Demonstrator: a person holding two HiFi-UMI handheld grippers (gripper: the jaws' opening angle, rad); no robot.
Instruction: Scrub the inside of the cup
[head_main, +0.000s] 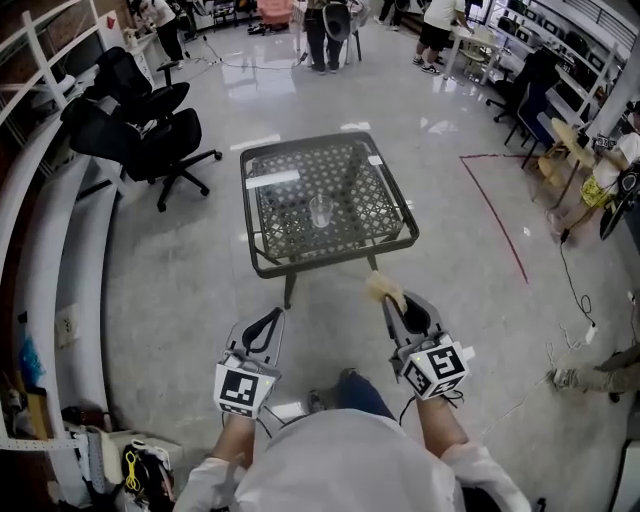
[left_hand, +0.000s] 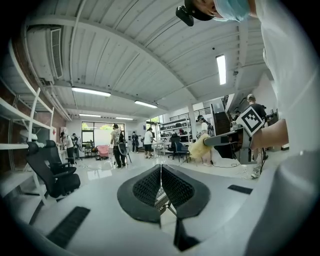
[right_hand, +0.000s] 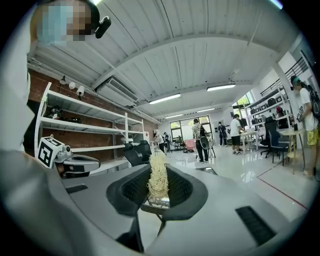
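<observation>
A clear cup (head_main: 320, 211) stands upright near the middle of the small mesh-topped table (head_main: 262, 262). My left gripper (head_main: 268, 318) is shut with nothing between its jaws, held short of the table's near edge. The same left gripper (left_hand: 160, 168) shows its pads pressed together. My right gripper (head_main: 388, 296) is shut on a pale yellow fibrous scrubber (head_main: 384, 288), just off the table's front right corner. In the right gripper view the scrubber (right_hand: 158, 177) stands up between the pads of the right gripper (right_hand: 159, 184).
Black office chairs (head_main: 140, 125) stand to the table's left, white shelving (head_main: 40, 250) along the left wall. A red line (head_main: 495, 215) is taped on the floor at right. People stand and sit at the far end and right side of the room.
</observation>
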